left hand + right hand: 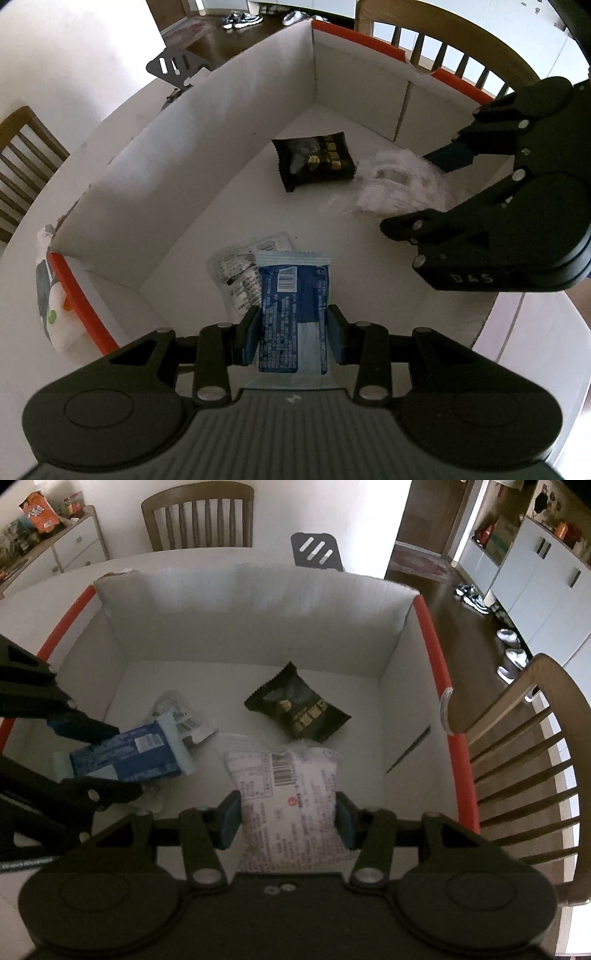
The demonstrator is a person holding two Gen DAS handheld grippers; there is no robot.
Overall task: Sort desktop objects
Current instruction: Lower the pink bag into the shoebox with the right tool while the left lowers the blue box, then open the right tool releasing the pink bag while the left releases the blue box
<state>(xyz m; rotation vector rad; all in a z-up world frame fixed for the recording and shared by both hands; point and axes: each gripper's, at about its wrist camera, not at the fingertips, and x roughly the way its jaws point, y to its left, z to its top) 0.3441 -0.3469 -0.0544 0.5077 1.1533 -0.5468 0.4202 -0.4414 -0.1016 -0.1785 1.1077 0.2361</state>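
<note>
Both grippers hang inside a white cardboard box [258, 602] with orange rims. My left gripper [294, 332] is shut on a blue snack packet [291, 295], held lengthwise just above the box floor. In the right wrist view the left gripper [118, 760] and its blue packet [125, 757] show at the left. My right gripper [288, 819] is shut on a white printed packet [291, 797]. The left wrist view shows the right gripper [424, 190] with that white packet [399, 181]. A black snack packet [299, 709] and a clear printed packet [181, 716] lie on the box floor.
The box sits on a white table [44, 587]. A black slotted stand [316, 552] is behind the far wall. A white bag with orange and green marks [55, 317] lies outside the box. Wooden chairs [535, 757] surround the table.
</note>
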